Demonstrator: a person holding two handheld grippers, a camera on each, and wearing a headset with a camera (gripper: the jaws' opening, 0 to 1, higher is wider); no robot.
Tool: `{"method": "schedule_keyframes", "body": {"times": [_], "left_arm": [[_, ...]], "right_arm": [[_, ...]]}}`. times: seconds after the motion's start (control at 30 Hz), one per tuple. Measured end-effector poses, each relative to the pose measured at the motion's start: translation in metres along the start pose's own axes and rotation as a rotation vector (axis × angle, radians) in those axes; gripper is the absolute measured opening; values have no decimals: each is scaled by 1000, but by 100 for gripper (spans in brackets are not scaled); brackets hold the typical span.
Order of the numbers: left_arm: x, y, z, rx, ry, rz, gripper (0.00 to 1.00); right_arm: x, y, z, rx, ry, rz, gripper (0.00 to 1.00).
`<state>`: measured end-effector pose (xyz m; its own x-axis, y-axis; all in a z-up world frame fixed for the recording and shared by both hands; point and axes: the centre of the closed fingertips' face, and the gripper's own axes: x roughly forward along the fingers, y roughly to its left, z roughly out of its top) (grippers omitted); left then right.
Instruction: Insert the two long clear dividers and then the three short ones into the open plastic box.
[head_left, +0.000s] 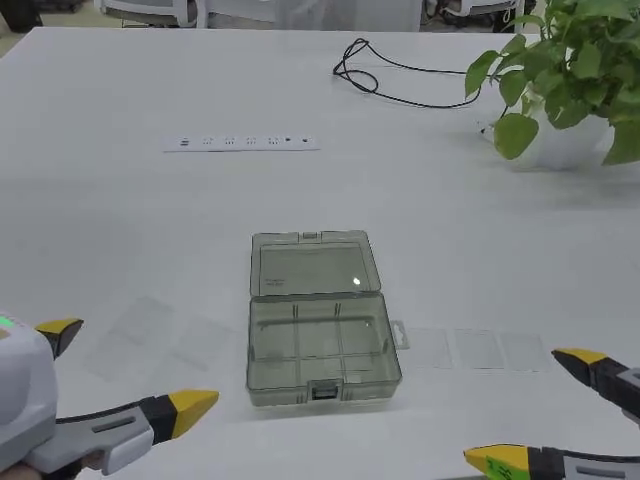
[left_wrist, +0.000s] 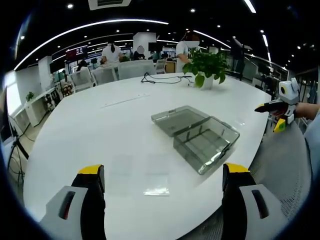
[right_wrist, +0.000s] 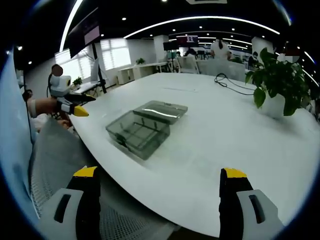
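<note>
The clear grey plastic box (head_left: 268, 385) (left_wrist: 202, 145) (right_wrist: 137, 135) lies open mid-table, its lid (head_left: 315, 265) folded back flat. Faint grid lines show inside its base. Two long clear dividers (head_left: 130, 335) (head_left: 205, 342) (left_wrist: 157, 176) lie flat to its left. Three short clear dividers (head_left: 430, 347) (head_left: 478, 350) (head_left: 522, 352) lie in a row to its right. My left gripper (head_left: 125, 370) (left_wrist: 162, 170) hovers open at the near left, above the table edge. My right gripper (head_left: 535, 410) (right_wrist: 160, 173) hovers open at the near right. Neither holds anything.
A potted green plant (head_left: 570, 90) (right_wrist: 277, 80) stands at the far right, with a black cable (head_left: 390, 80) beside it. A white strip (head_left: 240, 143) lies flat beyond the box. Chairs, desks and people are past the table's far edge.
</note>
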<state>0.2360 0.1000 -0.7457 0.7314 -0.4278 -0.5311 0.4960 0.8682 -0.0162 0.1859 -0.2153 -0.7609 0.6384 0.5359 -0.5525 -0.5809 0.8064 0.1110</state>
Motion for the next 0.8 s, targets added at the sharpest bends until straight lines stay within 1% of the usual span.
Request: {"method": "schedule_keyframes", "body": {"times": [0.3,0.6,0.8], "left_arm": [[0,-2,-5,-15,2,-3,100],[2,-2,-3,-11,-3,-5,100],[5,-3,-5,-11,3,-11,100]], "right_arm": [[-1,-1,0,-3,5,-3,100],[-1,-1,1,-5,2,-2,100],[-2,-3,-1,1,2,-11,100]]}}
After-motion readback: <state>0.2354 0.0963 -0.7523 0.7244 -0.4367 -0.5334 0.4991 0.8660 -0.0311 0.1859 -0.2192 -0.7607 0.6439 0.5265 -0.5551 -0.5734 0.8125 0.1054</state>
